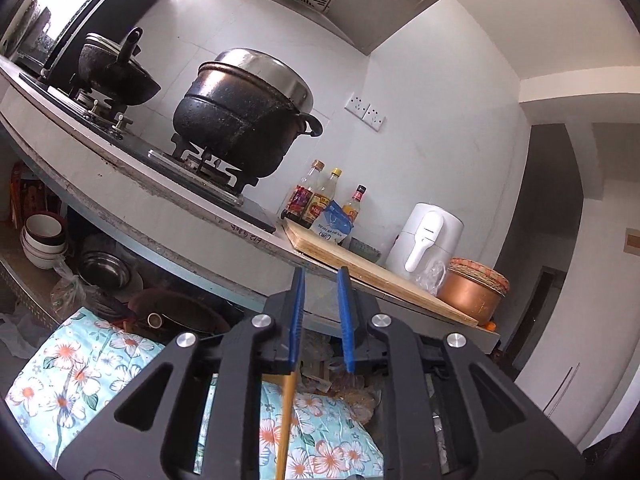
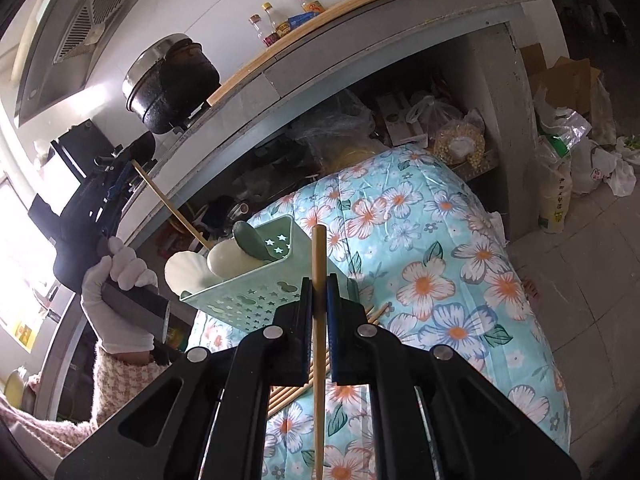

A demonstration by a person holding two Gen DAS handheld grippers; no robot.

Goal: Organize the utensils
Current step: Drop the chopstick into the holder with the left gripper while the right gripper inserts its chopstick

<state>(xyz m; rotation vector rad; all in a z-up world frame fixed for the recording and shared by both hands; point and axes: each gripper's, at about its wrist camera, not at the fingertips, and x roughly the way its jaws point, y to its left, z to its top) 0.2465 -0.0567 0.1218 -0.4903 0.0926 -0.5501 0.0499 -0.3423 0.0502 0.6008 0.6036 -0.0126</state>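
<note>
Left wrist view: the left gripper point(image 1: 322, 320) has its blue pads slightly apart; a chopstick point(image 1: 286, 420) runs down along the left pad, and whether it is still pinched I cannot tell. Beyond stand a black pot point(image 1: 240, 120), bottles point(image 1: 320, 200) and a white kettle point(image 1: 426, 244) on the counter point(image 1: 168, 212). Right wrist view: the right gripper point(image 2: 319, 300) pinches an upright second chopstick point(image 2: 319, 320). Just beyond, on the floral cloth point(image 2: 440, 260), stands the green caddy point(image 2: 256, 296) holding spoons point(image 2: 226, 258), with loose chopsticks point(image 2: 292, 392) beneath the jaws.
</note>
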